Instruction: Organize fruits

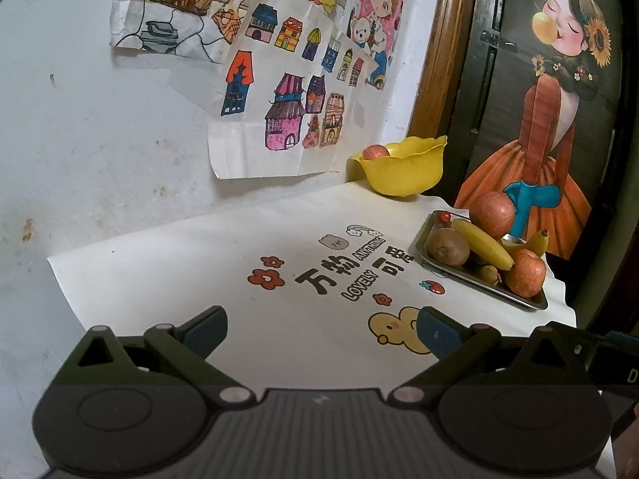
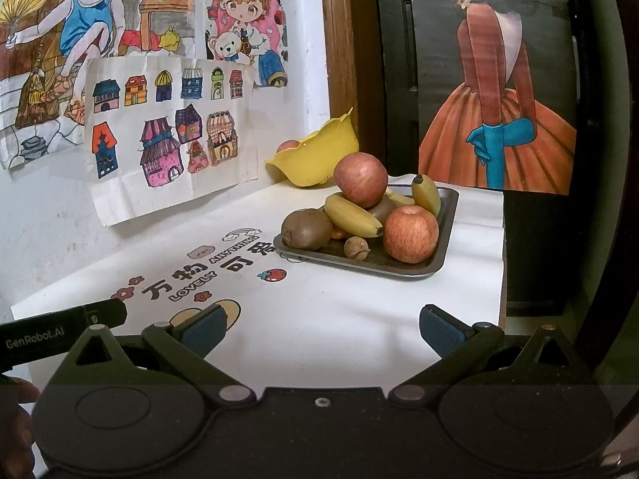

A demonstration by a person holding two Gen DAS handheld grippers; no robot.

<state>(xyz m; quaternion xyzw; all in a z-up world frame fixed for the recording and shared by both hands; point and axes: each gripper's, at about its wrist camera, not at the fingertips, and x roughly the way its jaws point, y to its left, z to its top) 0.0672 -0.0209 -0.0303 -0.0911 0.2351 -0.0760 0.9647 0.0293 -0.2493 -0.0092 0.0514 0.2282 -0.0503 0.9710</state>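
Note:
A metal tray [image 2: 449,219] [image 1: 499,293] on the white printed cloth carries two red apples [image 2: 410,233] [image 2: 360,179], two bananas [image 2: 353,215] [image 2: 426,193], a kiwi [image 2: 306,228] and a small brown nut-like fruit [image 2: 356,248]. Behind it a yellow bowl [image 2: 319,159] [image 1: 403,169] holds one apple [image 1: 375,151]. My left gripper [image 1: 321,333] stands open over the cloth, well short of the tray. My right gripper [image 2: 321,331] is open too, nothing between its fingers, with the tray ahead of it.
A wall with children's drawings [image 2: 167,127] bounds the table at the back left. A dark door with a poster [image 2: 499,119] stands behind the tray. The cloth's right edge [image 2: 501,263] drops off beside the tray. The other gripper's body [image 2: 60,333] shows at lower left.

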